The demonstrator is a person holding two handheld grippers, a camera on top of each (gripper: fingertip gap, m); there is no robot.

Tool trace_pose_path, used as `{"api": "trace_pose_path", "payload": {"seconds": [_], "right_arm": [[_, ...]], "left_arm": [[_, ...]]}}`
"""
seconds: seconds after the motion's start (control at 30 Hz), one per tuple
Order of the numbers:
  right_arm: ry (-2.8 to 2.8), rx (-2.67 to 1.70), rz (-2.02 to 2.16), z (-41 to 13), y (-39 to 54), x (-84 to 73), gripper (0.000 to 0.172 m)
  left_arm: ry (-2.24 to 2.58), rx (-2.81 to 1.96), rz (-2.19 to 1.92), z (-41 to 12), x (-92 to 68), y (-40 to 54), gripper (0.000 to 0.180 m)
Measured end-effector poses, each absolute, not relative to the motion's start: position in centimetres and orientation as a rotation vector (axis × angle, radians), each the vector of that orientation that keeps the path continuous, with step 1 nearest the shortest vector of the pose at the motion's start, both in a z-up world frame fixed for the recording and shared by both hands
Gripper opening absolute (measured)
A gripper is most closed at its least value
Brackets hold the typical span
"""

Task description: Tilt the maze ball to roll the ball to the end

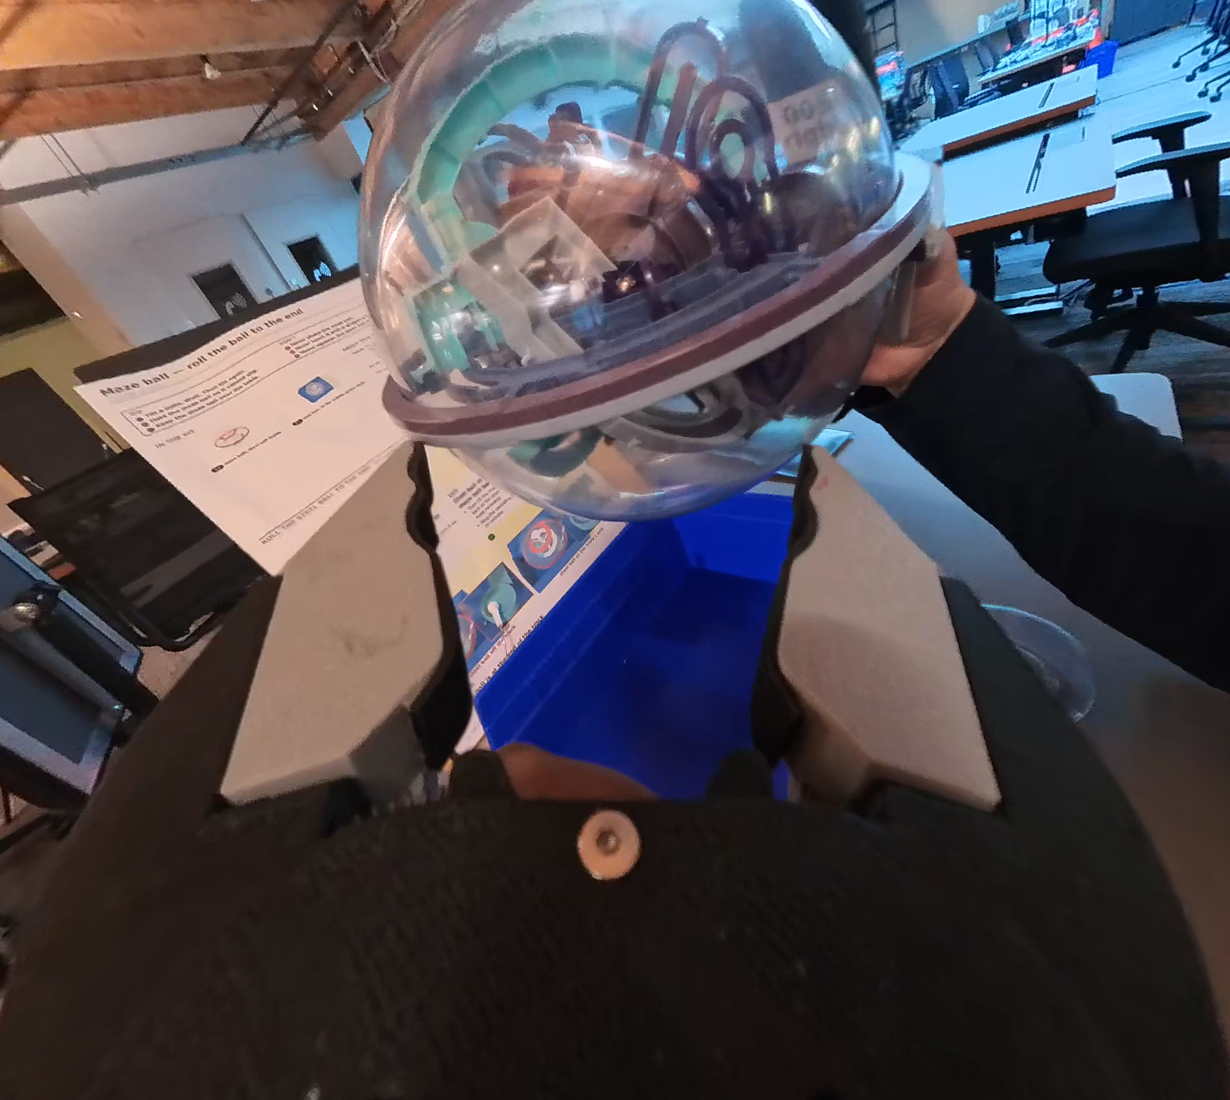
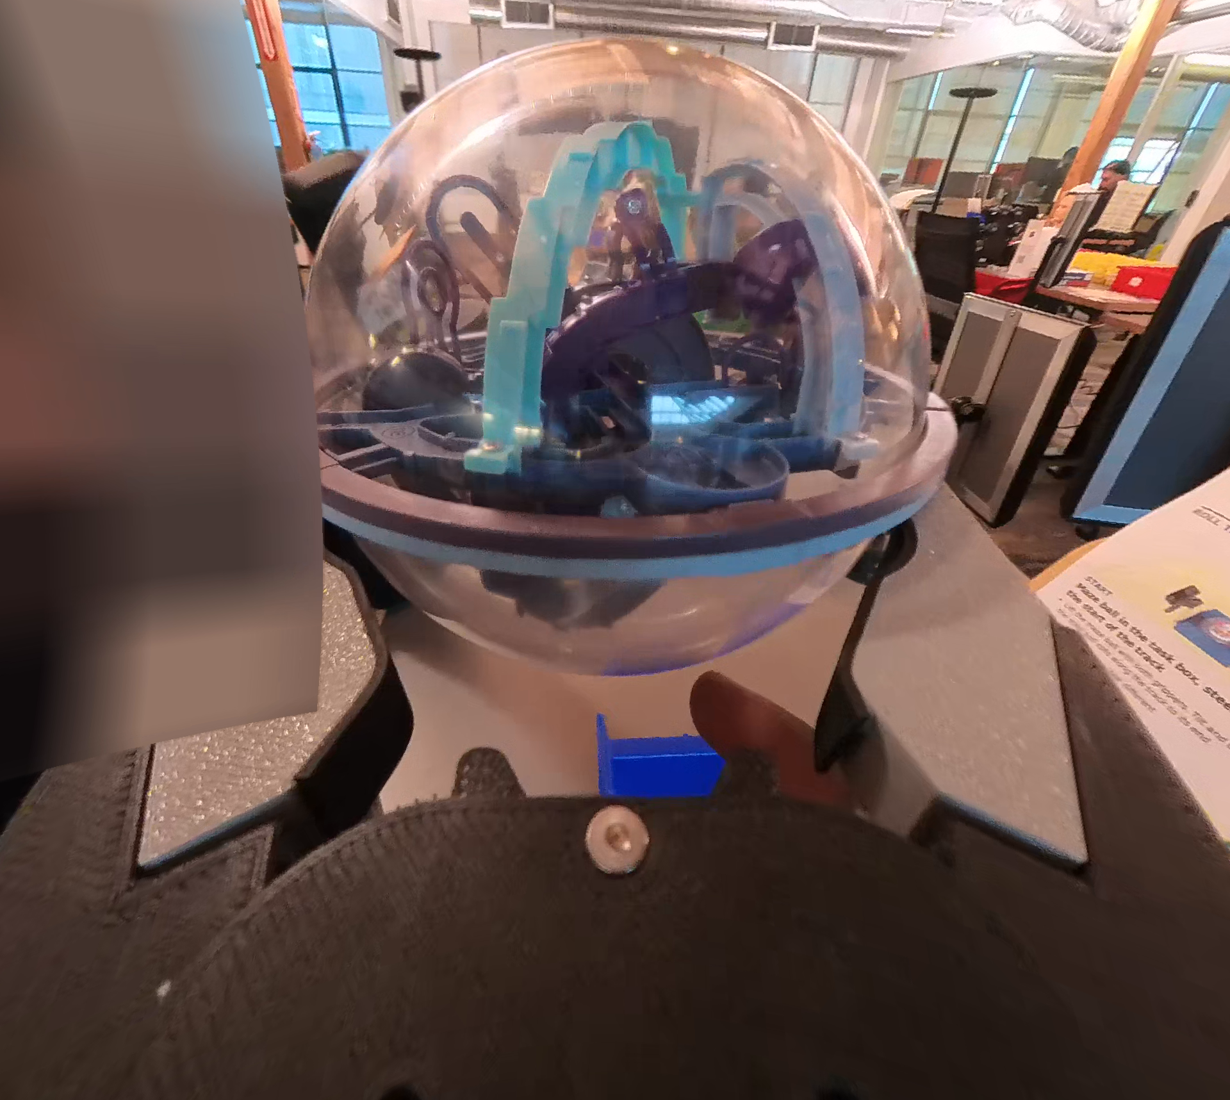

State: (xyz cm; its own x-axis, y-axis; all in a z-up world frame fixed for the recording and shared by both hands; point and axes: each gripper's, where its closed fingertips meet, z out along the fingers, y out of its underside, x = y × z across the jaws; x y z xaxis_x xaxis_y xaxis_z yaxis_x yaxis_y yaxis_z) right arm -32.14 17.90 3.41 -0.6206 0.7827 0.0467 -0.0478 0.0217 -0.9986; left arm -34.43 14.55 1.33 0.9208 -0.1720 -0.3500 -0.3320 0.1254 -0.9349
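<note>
- The left claw (image 1: 609, 469) is spread wide under the maze ball (image 1: 632, 229); its fingertips (image 1: 418, 469) meet the lower shell just under the rim, cradling it
- The maze ball is lifted above the blue box (image 1: 665, 635) on the bench (image 1: 998, 569); it looks light, rigid and slippery, so the rim band is the best hold
- The rim tilts, low on the left in the left view
- The right claw (image 2: 619, 569) is also spread around the ball; contact I cannot tell

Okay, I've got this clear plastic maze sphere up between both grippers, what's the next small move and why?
Probably a slow, slight roll back toward level. The clear plastic maze sphere sits tilted between the left gripper fingertips, its purple-and-white rim band sloping up to the right above the blue box. The small ball is not clearly visible, so a gentle tilt seems safest.
</note>
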Motion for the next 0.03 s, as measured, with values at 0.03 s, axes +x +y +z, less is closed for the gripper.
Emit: {"api": "trace_pose_path", "payload": {"seconds": [0.03], "right_arm": [[-1.660, -0.759, 1.667, 3.38, 17.99, -32.13, 0.156]], "left_arm": [[0.422, -1.458, 0.114, 1.15, -34.47, 14.66, 0.106]]}}
